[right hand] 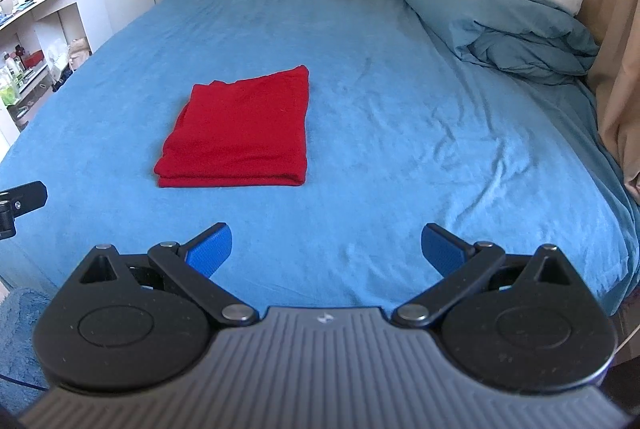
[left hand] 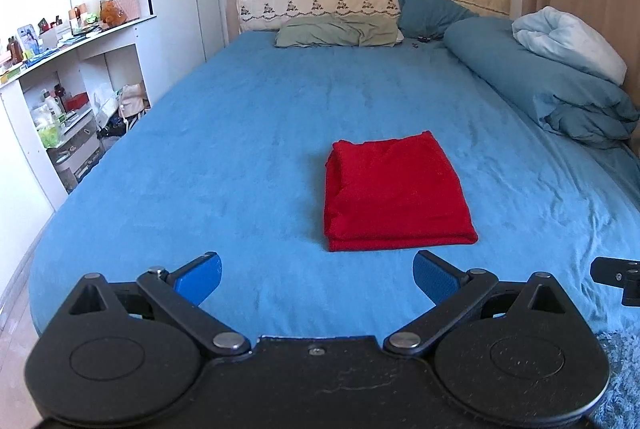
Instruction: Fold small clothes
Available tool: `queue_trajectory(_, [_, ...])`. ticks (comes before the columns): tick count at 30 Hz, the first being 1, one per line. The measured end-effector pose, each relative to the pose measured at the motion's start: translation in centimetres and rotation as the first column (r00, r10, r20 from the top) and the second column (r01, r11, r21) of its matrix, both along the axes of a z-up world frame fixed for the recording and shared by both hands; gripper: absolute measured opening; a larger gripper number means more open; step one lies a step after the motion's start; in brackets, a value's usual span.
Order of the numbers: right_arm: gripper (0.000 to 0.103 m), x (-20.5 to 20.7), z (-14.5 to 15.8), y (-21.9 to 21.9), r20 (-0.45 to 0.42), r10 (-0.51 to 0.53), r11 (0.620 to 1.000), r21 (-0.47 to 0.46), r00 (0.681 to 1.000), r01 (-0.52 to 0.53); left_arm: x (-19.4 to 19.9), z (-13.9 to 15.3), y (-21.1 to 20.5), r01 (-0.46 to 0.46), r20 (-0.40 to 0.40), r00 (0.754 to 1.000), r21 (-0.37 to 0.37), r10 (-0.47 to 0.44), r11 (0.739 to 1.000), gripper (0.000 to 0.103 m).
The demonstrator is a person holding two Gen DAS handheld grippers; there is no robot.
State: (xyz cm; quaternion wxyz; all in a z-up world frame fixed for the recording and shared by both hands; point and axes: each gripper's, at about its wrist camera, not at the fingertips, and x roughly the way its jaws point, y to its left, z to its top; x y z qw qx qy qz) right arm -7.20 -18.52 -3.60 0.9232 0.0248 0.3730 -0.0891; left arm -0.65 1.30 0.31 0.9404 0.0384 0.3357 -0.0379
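In the left wrist view the left claw (left hand: pixel 317 275) gapes empty just short of the folded red garment (left hand: pixel 394 191) on the bed (left hand: pixel 224 133), while the right wrist view shows the right claw (right hand: pixel 326 247) likewise spread, so any last tidying should press edges flat gently.

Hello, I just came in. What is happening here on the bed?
A person holds two handheld grippers above the near end of a bed with a blue sheet. A red garment lies on the sheet, already folded into a neat rectangle with layered edges toward the cameras. Nobody is touching it: the left gripper and the right gripper are both open and empty, apart from the cloth. A rolled blue duvet lies along the right side.
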Motion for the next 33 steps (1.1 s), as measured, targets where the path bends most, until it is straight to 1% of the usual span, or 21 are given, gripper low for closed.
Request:
queue_trajectory(7, [0.103,-0.06,-0.02,0.1,-0.002,-0.006,1.0,0.006,1.0,0.006,-0.18,0.13,0.07,0.012,0.014,1.0,0.014,-0.012,1.0,0.103])
queue_trajectory(27, [0.103,-0.05,0.13,0.42,-0.002,-0.005,1.0,0.01,1.0,0.005,-0.45,0.49,-0.05,0.009,0.036,0.999,0.035,-0.011,0.999,0.103])
queue_trajectory(33, [0.103,-0.05,0.09,0.45,-0.002,-0.004,1.0,0.01,1.0,0.004,-0.36,0.55,0.05,0.013,0.038,0.999,0.032,-0.014,0.999,0.103])
